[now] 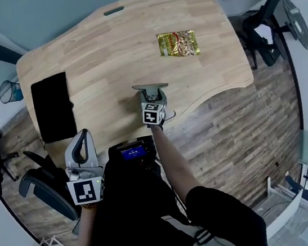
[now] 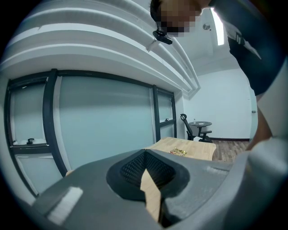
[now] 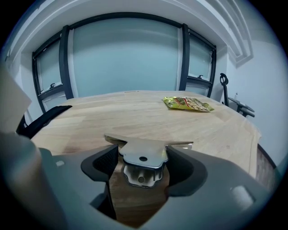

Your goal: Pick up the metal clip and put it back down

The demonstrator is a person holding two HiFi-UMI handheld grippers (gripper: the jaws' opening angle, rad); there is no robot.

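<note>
The metal clip (image 1: 150,87) lies on the wooden table (image 1: 103,47) near its front edge, its wide flat end pointing away from me. My right gripper (image 1: 151,95) points steeply down at it. In the right gripper view the clip's silver handles (image 3: 143,157) fill the gap between the two dark pads, and both pads touch its sides, so the right gripper (image 3: 141,170) is shut on it. My left gripper (image 1: 85,136) hangs off the table's front left, away from the clip. Its jaws (image 2: 146,165) meet with only a thin slit between them and hold nothing.
A yellow snack packet (image 1: 178,43) lies at the table's far right. A black mat (image 1: 53,107) covers the left end. Office chairs stand at the left (image 1: 41,186) and far right (image 1: 260,30). A wire bin (image 1: 8,91) sits on the floor at left.
</note>
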